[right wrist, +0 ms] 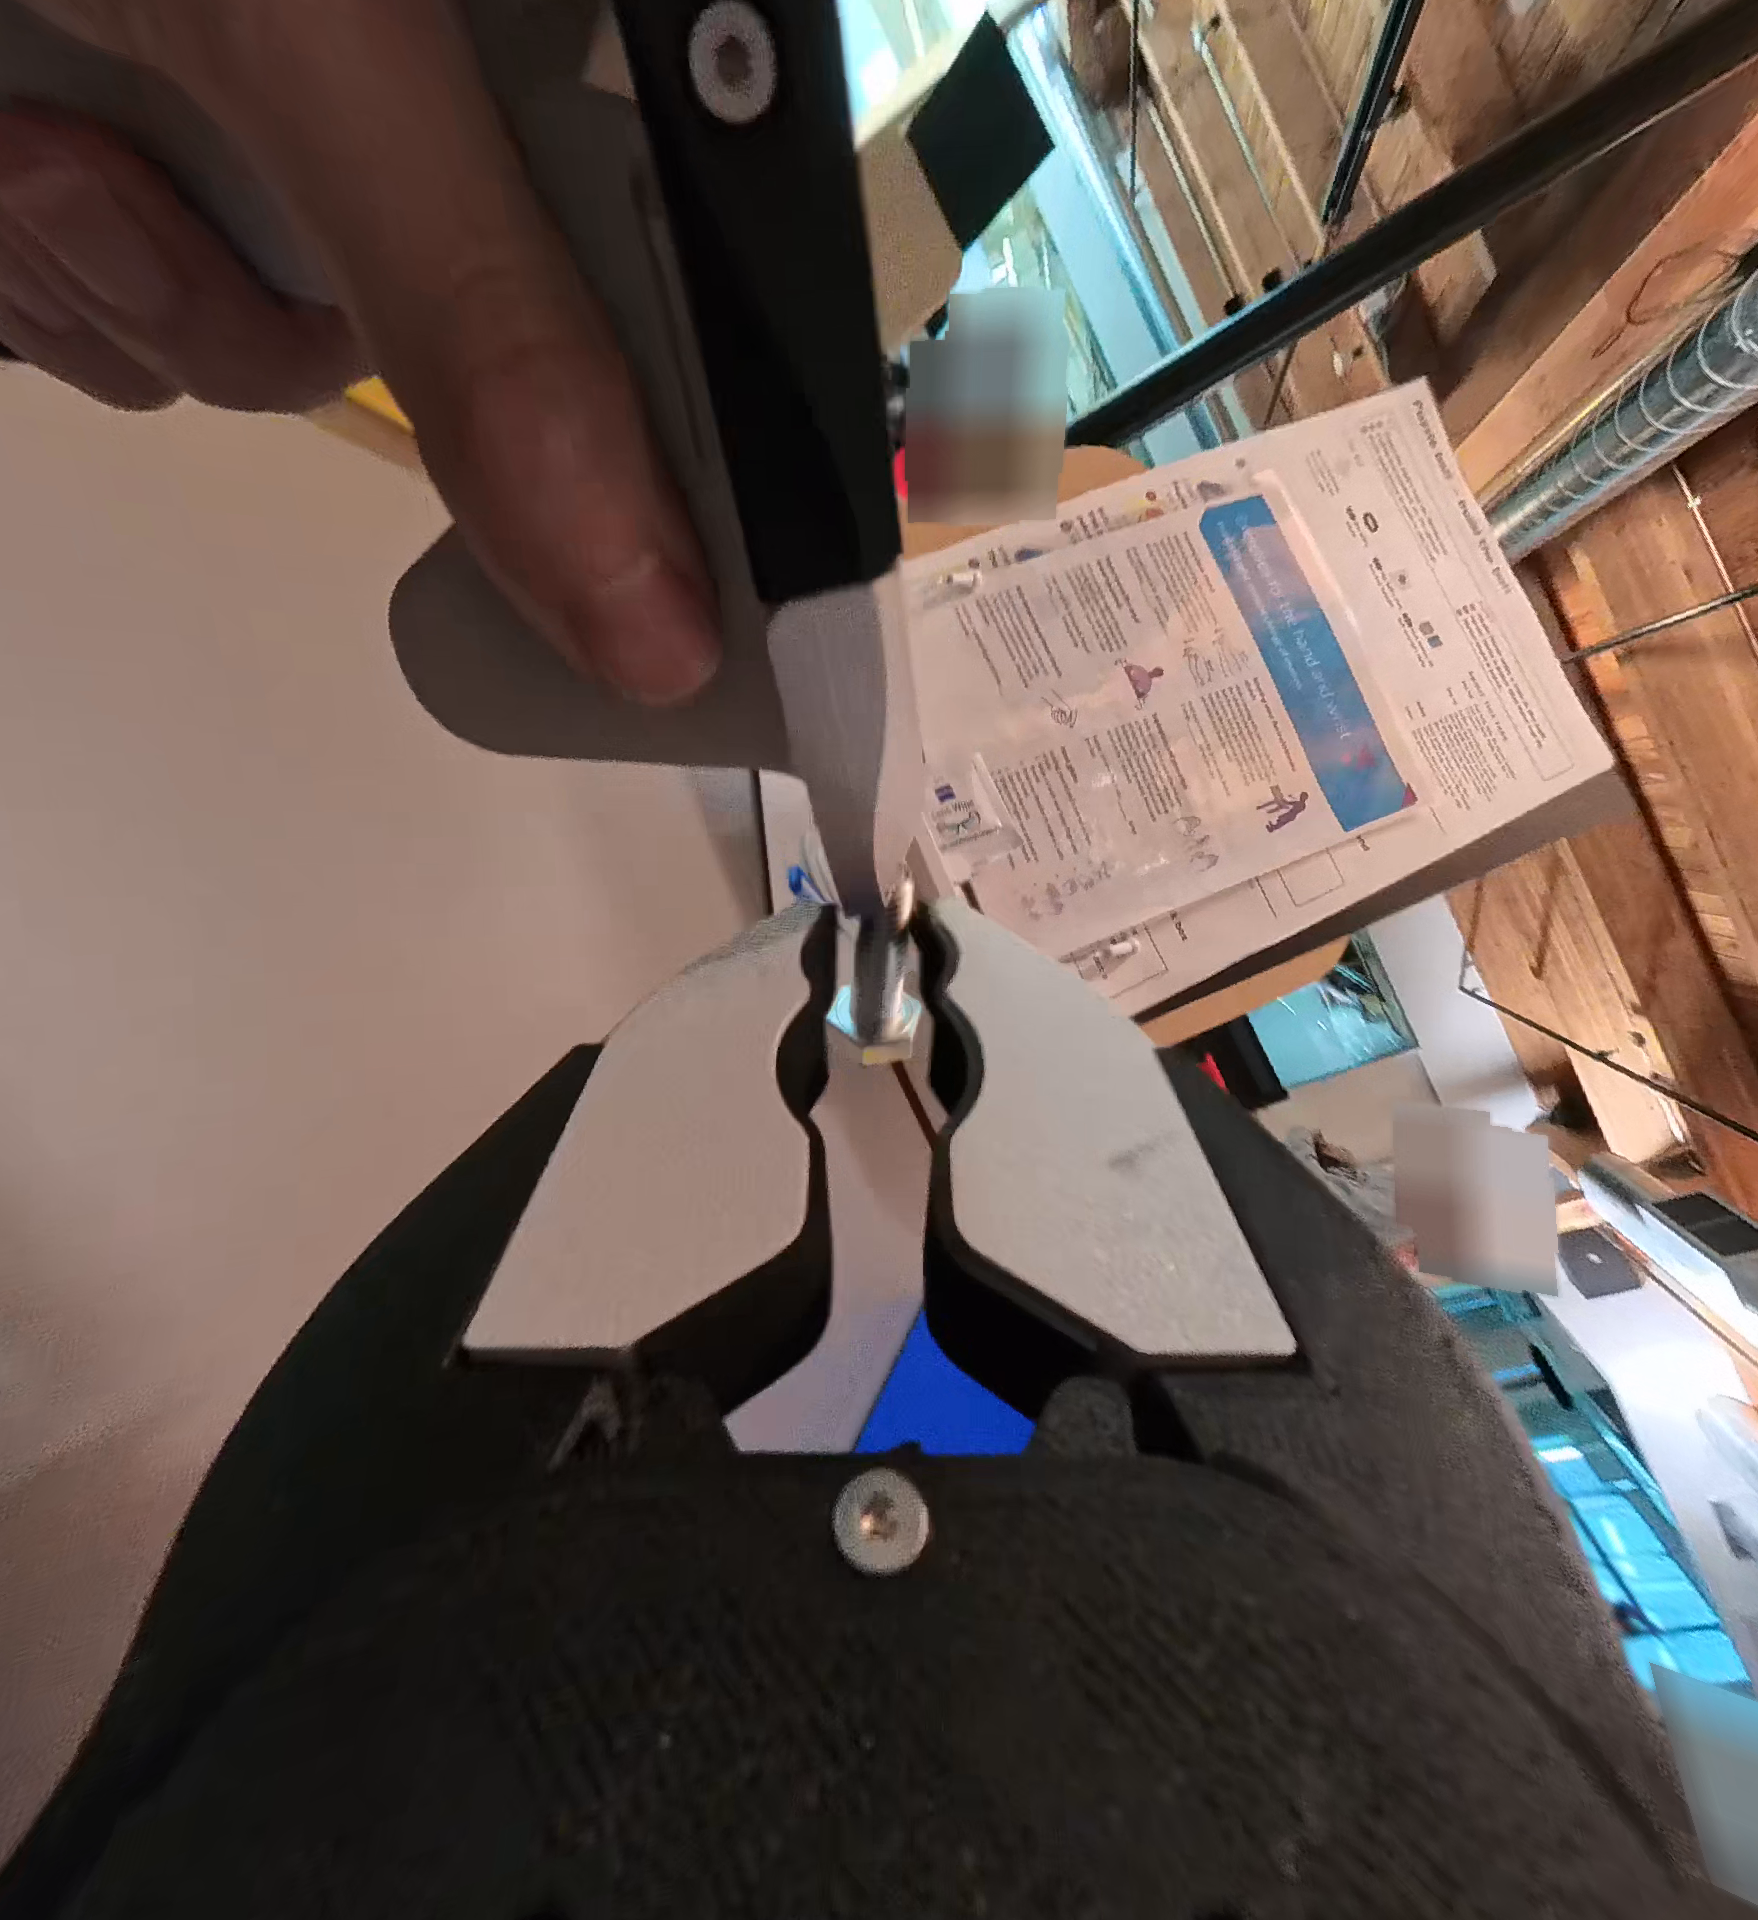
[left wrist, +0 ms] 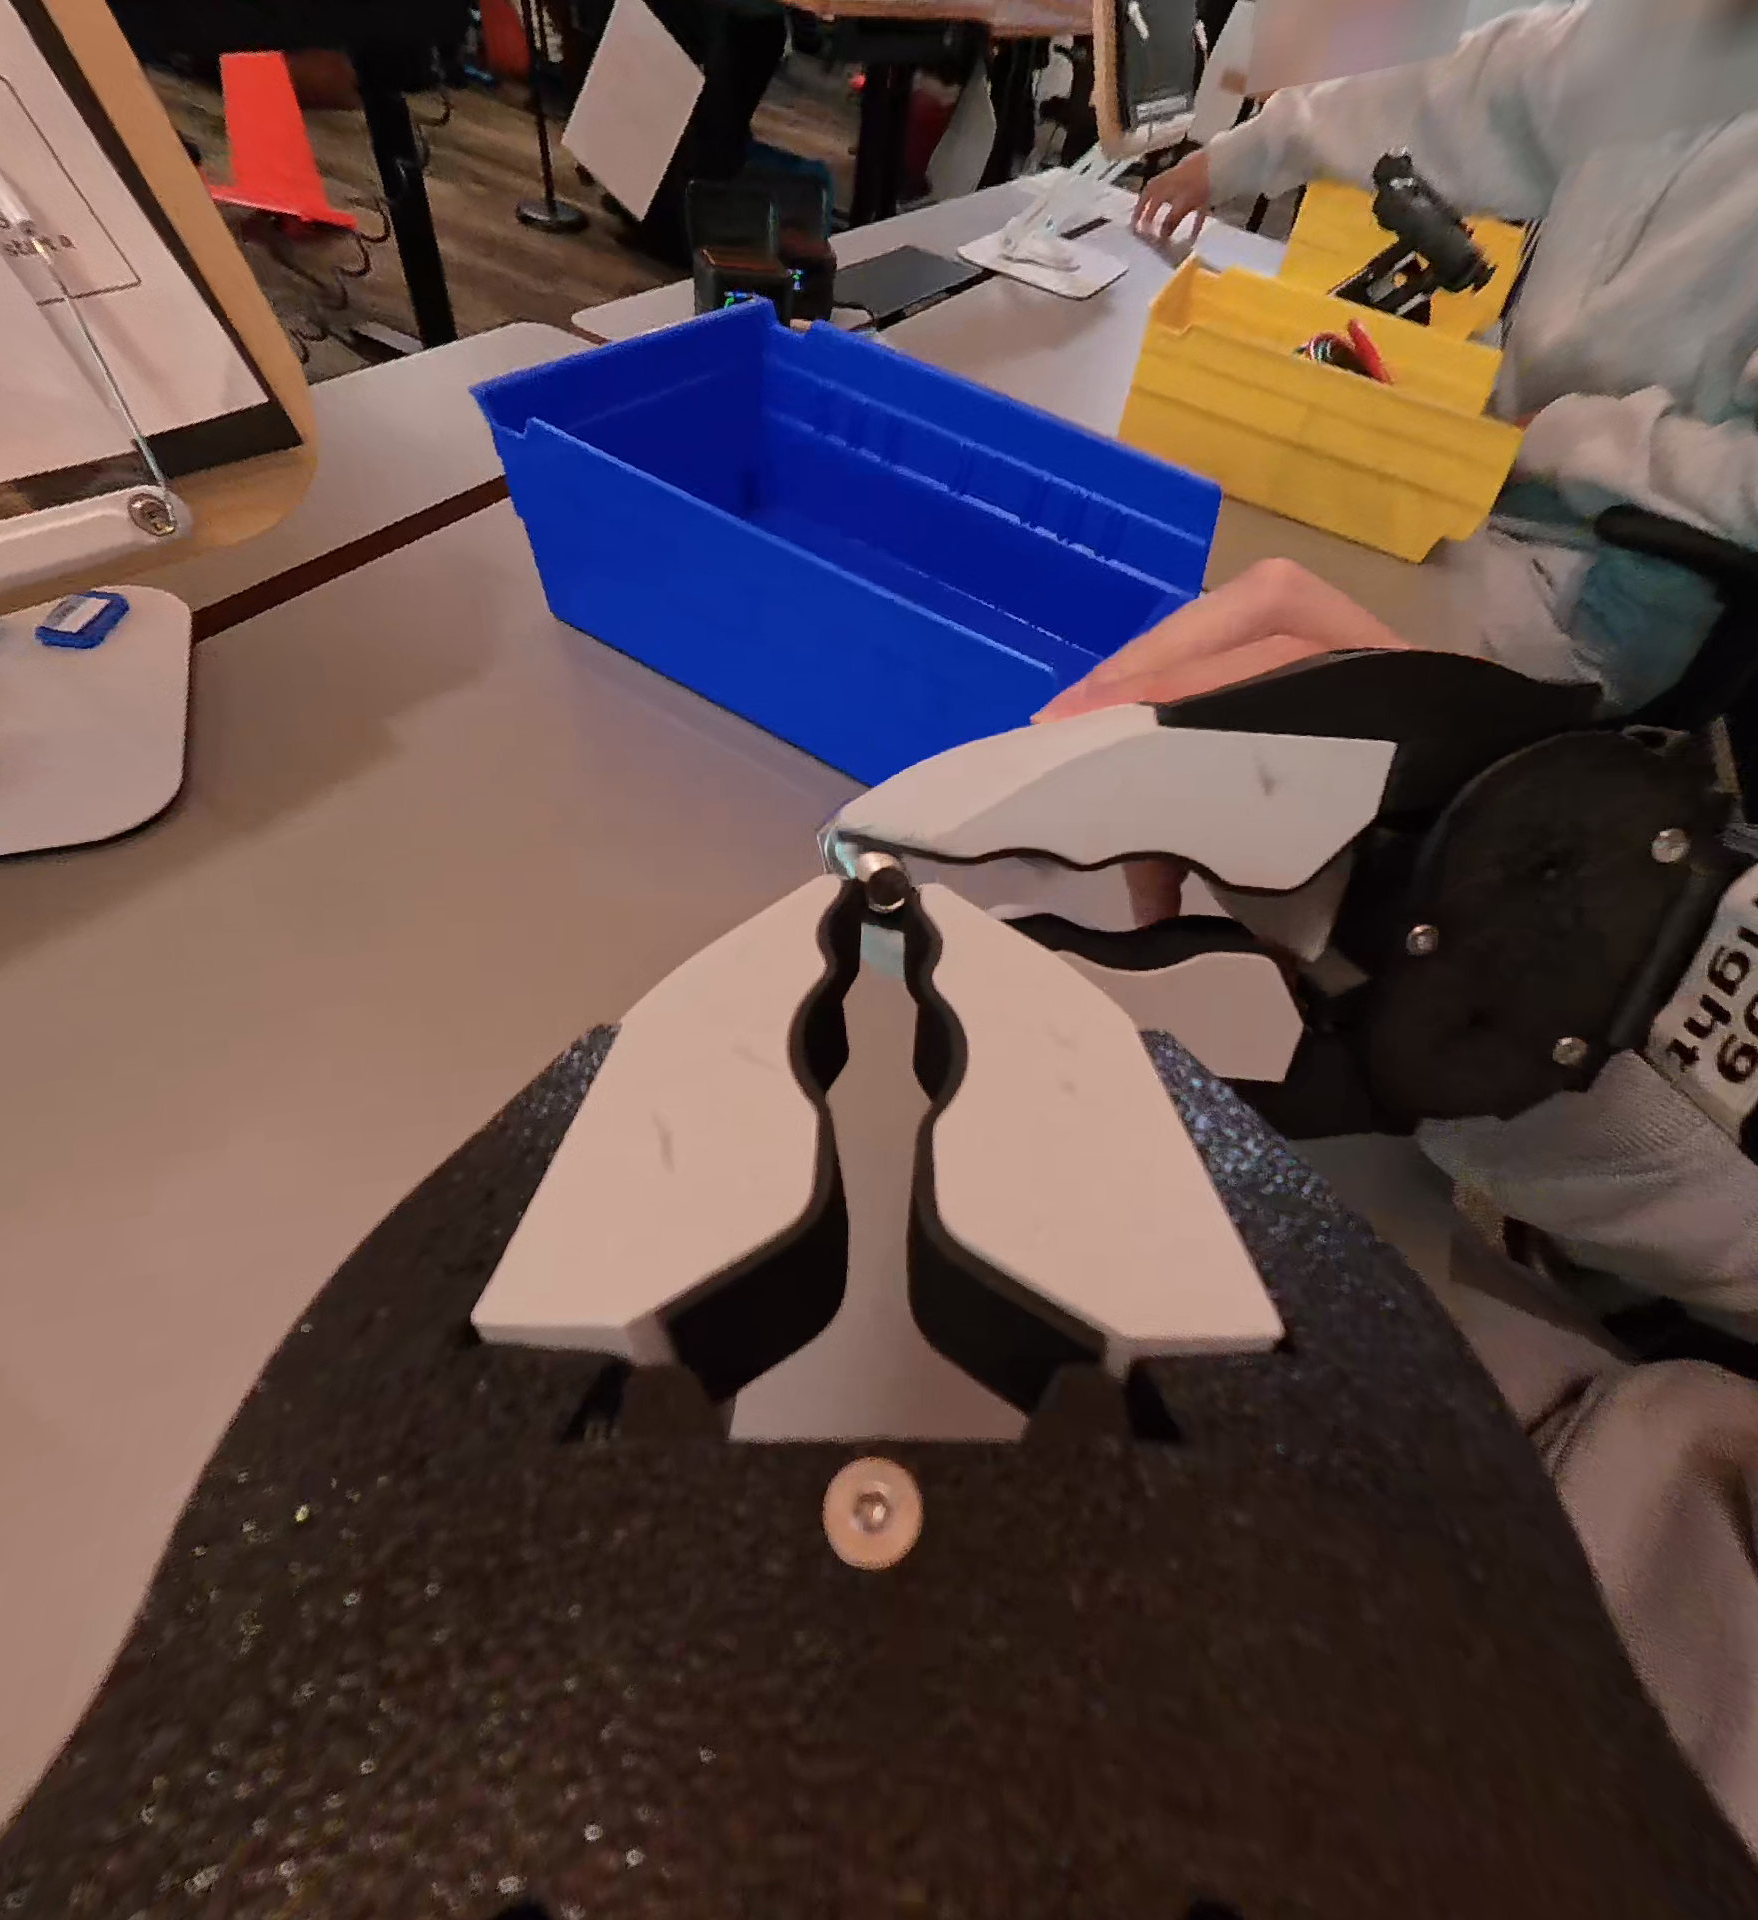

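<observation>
Pinching a small metal bolt [left wrist: 885,891] by its head, my left gripper [left wrist: 880,914] stands nearly shut on it, while my right gripper [right wrist: 875,935] is narrowed around the hex nut [right wrist: 873,1023] sitting on the same bolt's threaded shank — both held in the air above the surface [left wrist: 355,831]. I reckon the risk is the bolt twisting out of so slight a pinch, or the nut cross-binding if the two grippers tilt against each other. Beyond them lies the blue bin [left wrist: 833,540] mid-surface, with yellow bins [left wrist: 1311,416] toward the far right edge — nothing stands between.
</observation>
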A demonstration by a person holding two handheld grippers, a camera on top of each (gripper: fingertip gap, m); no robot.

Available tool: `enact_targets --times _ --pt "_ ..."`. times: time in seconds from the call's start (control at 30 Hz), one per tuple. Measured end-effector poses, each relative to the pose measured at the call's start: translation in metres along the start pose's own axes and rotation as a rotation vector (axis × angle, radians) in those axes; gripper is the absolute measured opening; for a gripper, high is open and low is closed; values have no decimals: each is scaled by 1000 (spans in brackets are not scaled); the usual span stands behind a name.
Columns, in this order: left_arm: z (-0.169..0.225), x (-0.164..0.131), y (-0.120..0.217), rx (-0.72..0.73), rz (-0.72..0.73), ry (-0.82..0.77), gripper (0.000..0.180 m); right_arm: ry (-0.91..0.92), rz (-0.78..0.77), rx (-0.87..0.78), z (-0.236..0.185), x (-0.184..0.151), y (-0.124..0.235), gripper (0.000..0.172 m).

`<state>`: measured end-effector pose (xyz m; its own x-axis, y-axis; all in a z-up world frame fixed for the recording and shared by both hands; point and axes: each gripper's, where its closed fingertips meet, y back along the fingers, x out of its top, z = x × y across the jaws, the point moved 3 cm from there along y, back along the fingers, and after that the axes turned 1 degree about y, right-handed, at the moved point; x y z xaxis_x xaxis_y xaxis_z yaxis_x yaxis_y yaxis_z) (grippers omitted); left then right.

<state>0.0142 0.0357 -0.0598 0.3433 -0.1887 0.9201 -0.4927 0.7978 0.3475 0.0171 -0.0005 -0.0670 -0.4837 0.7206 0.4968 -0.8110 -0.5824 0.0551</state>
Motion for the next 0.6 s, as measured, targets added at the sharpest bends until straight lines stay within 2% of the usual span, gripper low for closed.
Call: enact_targets --times 0.1,0.13,0.27,0.43,0.57,0.6 --pt "-4 7 10 20 -7 -6 7 -123 66 13 7 0 2 44" --pt "-3 10 13 23 -14 -13 7 -173 86 30 8 -1 3 44" --pt "2 12 19 41 -93 -47 7 -311 173 60 8 3 3 38" --pt "7 8 19 35 -146 -21 7 -291 215 82 -4 6 1 29" --pt "5 4 19 74 -184 -32 7 -286 204 85 -9 3 -1 10" --pt "4 3 20 82 -191 -35 7 -286 213 83 -10 3 -1 10"
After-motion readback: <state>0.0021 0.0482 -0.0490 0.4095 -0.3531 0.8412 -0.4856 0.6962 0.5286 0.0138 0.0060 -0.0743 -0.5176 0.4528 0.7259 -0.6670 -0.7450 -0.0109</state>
